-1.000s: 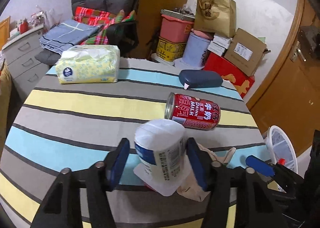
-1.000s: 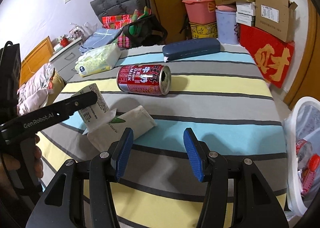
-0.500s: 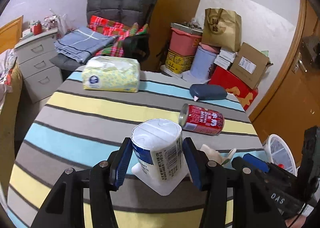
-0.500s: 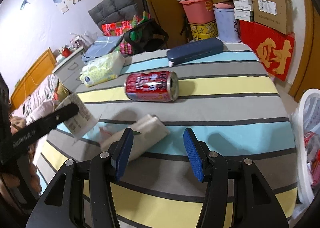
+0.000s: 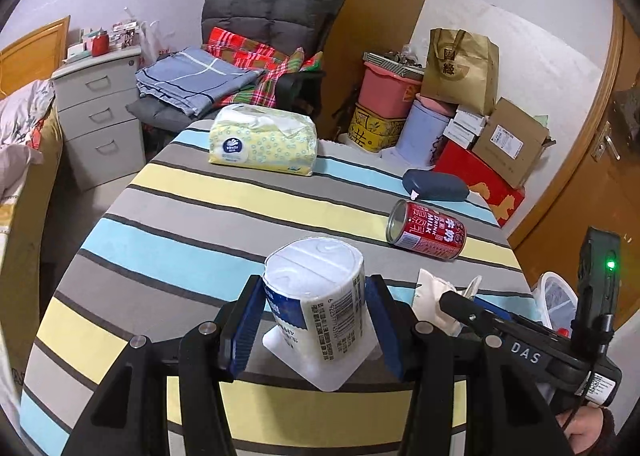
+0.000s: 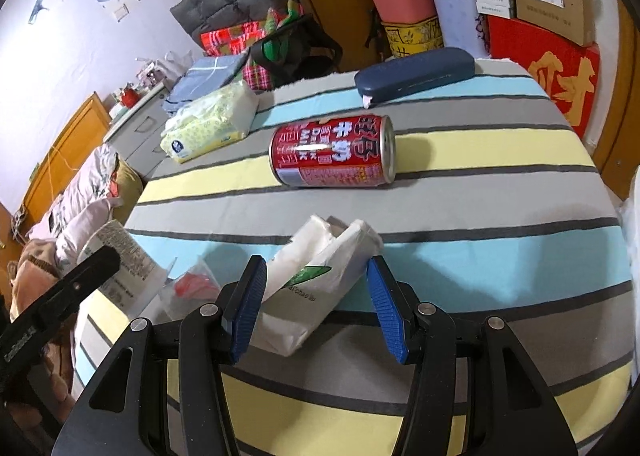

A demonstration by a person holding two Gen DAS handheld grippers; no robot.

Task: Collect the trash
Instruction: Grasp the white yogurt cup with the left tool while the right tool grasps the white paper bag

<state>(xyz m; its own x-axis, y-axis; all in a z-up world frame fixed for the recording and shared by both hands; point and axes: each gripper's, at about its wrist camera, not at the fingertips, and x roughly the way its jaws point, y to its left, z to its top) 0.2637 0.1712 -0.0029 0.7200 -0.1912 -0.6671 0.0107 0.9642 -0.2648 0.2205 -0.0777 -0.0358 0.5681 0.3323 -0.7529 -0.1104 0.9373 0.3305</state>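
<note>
My left gripper (image 5: 314,320) is shut on a white yogurt cup (image 5: 320,296), bottom up, held a little above the striped table (image 5: 192,216). In the right wrist view that cup (image 6: 120,256) shows at the left edge. My right gripper (image 6: 316,292) is open, its blue fingers either side of a crumpled white paper packet (image 6: 320,268) that lies on the table. A red milk can (image 6: 334,152) lies on its side just beyond the packet. From the left wrist camera the can (image 5: 426,230) sits right of centre, with the packet (image 5: 434,292) in front of it.
A yellow tissue pack (image 5: 262,140) and a dark blue case (image 5: 436,185) lie at the table's far side. A white bin (image 5: 556,296) with a bag stands off the right edge. A small clear wrapper (image 6: 192,284) lies left of the packet. Boxes and tubs crowd the back wall.
The left gripper has drawn back and up with the cup. The right gripper has slid left and forward, so the paper packet now lies between its fingers.
</note>
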